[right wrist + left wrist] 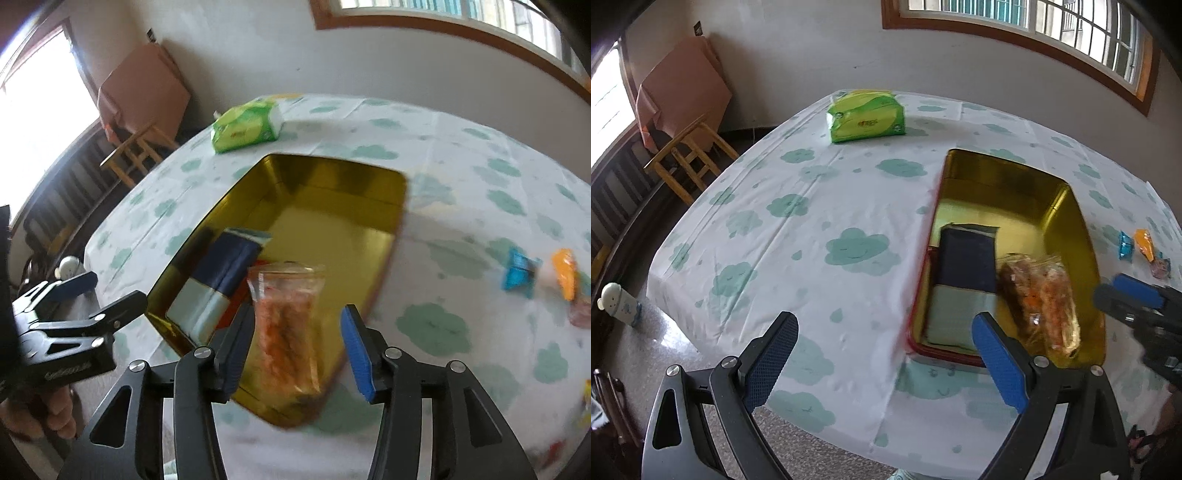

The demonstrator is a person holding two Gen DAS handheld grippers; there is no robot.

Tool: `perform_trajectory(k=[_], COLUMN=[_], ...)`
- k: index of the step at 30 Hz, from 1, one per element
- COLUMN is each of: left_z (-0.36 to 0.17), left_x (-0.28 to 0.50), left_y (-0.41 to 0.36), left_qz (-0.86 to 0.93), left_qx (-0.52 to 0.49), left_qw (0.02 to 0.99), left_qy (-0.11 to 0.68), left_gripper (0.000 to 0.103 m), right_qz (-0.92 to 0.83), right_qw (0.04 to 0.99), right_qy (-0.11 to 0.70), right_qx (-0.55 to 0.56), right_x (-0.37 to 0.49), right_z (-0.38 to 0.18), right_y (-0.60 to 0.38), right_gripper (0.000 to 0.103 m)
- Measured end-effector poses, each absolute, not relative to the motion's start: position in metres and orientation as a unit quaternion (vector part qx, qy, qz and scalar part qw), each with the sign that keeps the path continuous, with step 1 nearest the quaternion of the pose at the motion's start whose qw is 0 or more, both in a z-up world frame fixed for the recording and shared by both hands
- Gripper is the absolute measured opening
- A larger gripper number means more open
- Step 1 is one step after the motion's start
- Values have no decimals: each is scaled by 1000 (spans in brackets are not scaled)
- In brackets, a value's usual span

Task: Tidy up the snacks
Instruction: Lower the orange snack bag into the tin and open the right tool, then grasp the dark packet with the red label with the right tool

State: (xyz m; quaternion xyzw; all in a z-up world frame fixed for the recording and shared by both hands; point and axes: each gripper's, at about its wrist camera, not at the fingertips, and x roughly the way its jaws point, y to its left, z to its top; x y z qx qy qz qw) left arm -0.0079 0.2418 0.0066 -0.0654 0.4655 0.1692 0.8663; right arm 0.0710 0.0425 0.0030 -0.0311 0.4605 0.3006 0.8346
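A gold tin box (1004, 173) (332, 177) with a red rim sits open on the table. Inside lie a dark blue and pale packet (964, 273) (221, 273) and a clear bag of orange snacks (1045, 295) (288, 332). My left gripper (882, 358) is open over the tablecloth at the box's near left corner, holding nothing. My right gripper (295, 347) is open above the clear bag, which lies between its fingers; I cannot tell if they touch. It also shows in the left wrist view (1134, 299). Loose blue (519, 275) and orange (565, 273) snacks lie right of the box.
A green tissue pack (866, 116) (245, 123) lies at the table's far side. A wooden stool (689, 155) and brown board stand beyond the table's left. A white bottle (618, 304) stands on the floor. The cloud-print tablecloth (812, 229) covers the table.
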Motion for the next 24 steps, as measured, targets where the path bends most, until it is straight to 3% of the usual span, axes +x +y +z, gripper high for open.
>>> perform_trajectory(k=[12,17,24], left_z=[11,9,4], left_x=[-2,-2,-3], left_y=[212,206,209], left_qz=[124,111,113], left_qx=[-59,-62,-65], left_qw=[878,880,879], left_qy=[458,457,460], left_gripper=[94,94,94], right_qz=[90,51,-4], right_qw=[837,784,743], right_qy=[539,597,608], right_qx=[14,159,281], right_x=[57,62,66], right_z=[5,-15,-35], right_y=[-123,-176,-205], right_gripper=[53,53,54])
